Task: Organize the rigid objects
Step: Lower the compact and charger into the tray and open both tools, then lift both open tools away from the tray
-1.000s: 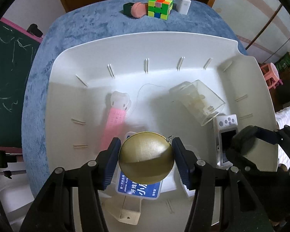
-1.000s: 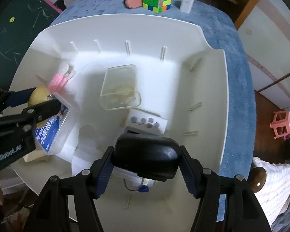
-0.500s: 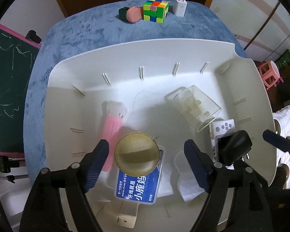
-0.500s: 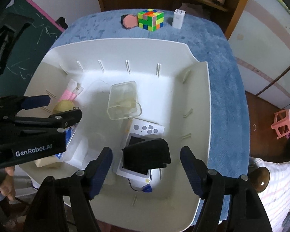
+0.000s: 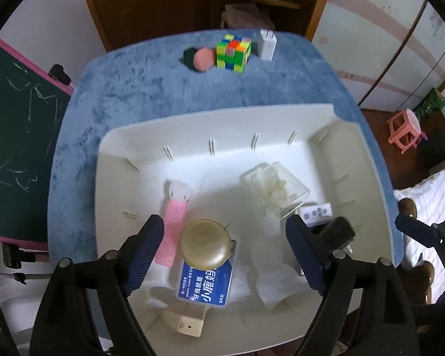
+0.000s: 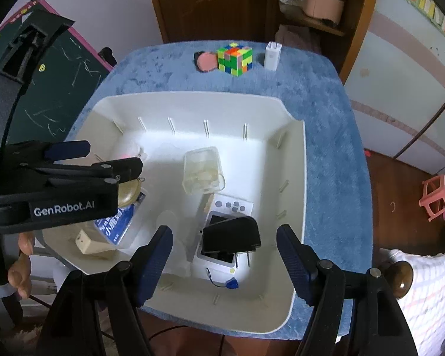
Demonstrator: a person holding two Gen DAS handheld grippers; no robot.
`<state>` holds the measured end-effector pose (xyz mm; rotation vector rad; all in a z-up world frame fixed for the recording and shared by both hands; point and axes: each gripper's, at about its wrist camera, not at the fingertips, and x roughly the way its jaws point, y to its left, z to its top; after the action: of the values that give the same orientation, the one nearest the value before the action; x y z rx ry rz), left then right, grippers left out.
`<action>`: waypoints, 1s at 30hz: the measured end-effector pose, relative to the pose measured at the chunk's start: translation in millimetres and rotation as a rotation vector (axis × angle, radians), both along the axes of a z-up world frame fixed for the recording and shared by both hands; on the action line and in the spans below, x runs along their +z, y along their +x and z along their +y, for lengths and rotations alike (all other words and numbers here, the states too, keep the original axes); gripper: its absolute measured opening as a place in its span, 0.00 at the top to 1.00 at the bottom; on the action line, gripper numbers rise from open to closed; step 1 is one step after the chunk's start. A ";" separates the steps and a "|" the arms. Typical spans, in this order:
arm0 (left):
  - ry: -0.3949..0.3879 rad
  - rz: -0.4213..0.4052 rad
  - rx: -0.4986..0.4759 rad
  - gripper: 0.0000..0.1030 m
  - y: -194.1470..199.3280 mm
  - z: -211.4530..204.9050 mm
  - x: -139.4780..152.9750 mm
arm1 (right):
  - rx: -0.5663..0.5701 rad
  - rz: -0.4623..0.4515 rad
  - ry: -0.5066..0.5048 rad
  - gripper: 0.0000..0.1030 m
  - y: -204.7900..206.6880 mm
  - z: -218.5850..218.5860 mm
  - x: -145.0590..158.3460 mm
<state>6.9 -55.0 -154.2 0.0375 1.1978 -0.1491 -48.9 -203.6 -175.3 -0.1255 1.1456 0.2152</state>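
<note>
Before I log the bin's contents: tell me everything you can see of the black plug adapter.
The black plug adapter is a blocky charger body that looks like matte plastic, with two thin metal prongs pointing toward the camera's near side. It lies tilted on top of a small white device inside the white bin, near its right wall. Nothing grips it: the right gripper is open, its fingers spread on either side and apart from it. The left wrist view shows it only in part, blurred.
</note>
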 end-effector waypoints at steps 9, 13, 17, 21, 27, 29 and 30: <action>-0.023 -0.118 0.012 0.06 -9.1 4.7 50.7 | 0.007 -0.072 0.032 0.29 -6.1 -6.3 38.7; -0.037 -0.155 0.017 0.06 -11.1 6.5 70.0 | 0.014 -0.102 0.047 0.29 -5.7 -5.3 53.1; -0.043 -0.195 0.008 0.06 -11.5 6.8 88.9 | 0.011 -0.132 0.062 0.29 -1.4 -5.1 69.4; -0.053 -0.237 0.002 0.04 -6.6 9.2 107.6 | 0.000 -0.160 0.081 0.29 7.1 -7.6 88.0; -0.050 -0.296 -0.006 0.02 13.3 12.8 132.7 | -0.031 -0.221 0.090 0.29 28.7 -16.4 119.6; -0.051 -0.313 -0.005 0.02 23.3 15.5 141.9 | -0.045 -0.238 0.091 0.28 37.6 -19.8 127.9; -0.053 -0.324 -0.005 0.02 27.4 16.7 146.1 | -0.051 -0.241 0.093 0.28 41.6 -21.5 130.9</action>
<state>34.3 -38.4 -8.1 0.0177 0.8705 -0.1724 -7.2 -225.0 -44.4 -0.0383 0.8965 0.2015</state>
